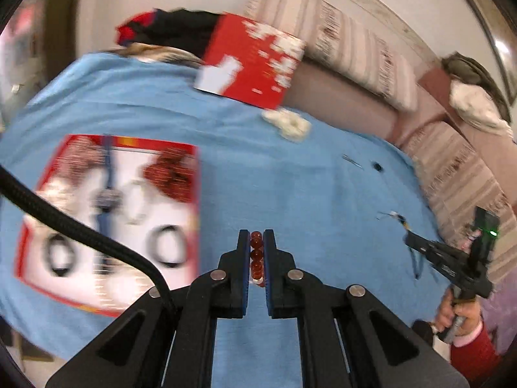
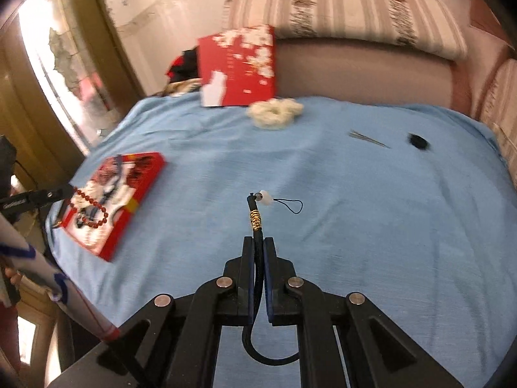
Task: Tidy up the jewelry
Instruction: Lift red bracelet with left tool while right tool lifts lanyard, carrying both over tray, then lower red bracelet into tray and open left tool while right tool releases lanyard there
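Note:
My left gripper point(image 1: 256, 237) is shut on a red bead bracelet point(image 1: 256, 255); in the right wrist view the bracelet point(image 2: 92, 208) hangs from it over the open red jewelry box point(image 2: 147, 174). The box point(image 1: 190, 174) lies left in the left wrist view, holding black rings, a red bow and a blue cord piece. My right gripper point(image 2: 258, 242) is shut on a black cord charm point(image 2: 255, 218) with gold wrapping and a white bead, held above the blue cloth point(image 2: 355, 210). The right gripper also shows in the left wrist view point(image 1: 412, 237).
The red box lid point(image 2: 239, 68) leans at the back of the cloth. A white scrunchie point(image 2: 274, 113), a thin metal pin point(image 2: 368, 139) and a small black item point(image 2: 418, 140) lie on the cloth. A striped sofa point(image 2: 355, 9) stands behind.

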Demonstrator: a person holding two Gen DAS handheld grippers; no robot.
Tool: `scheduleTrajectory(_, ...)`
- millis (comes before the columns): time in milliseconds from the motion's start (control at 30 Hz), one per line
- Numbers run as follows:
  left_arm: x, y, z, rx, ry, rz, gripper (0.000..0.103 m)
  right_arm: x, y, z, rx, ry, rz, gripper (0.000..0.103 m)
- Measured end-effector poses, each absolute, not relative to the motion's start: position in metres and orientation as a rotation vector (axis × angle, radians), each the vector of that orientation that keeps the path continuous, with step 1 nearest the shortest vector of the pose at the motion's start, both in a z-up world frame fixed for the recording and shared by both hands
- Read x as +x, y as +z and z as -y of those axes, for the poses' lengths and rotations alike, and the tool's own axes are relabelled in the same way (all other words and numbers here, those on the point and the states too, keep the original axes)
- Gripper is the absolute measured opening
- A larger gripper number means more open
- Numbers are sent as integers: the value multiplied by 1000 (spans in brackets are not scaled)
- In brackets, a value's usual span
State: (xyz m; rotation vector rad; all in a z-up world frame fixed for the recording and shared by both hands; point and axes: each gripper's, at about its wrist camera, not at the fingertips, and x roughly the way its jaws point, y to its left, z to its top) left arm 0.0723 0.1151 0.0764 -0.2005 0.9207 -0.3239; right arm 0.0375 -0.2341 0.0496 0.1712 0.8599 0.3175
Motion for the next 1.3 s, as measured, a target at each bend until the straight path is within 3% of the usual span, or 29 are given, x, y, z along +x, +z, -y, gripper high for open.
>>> scheduleTrajectory(367,88,75,-213,-219,-128,-940,7,57,74,97,146,553,-869,6)
scheduleTrajectory(633,116,40,-247,-288,-107,-978,7,98,73,10,193,663,-931,6)
scheduleTrajectory(900,145,-21,-282,-316,-36,-1065,7,150,33,-56,365,713,-1076,6)
scheduleTrajectory(1167,148,-32,-294,-280,-14,-1063,7,176,-10,-104,361,639,-1144,6)
scheduleTrajectory(1267,144,-27,-291,-267,-14,-1042,7,182,-16,-112,296,600,-1141,8)
scheduleTrajectory(1300,142,-24,-290,-263,-20,-1037,7,182,-15,-115,276,604,-1141,15)
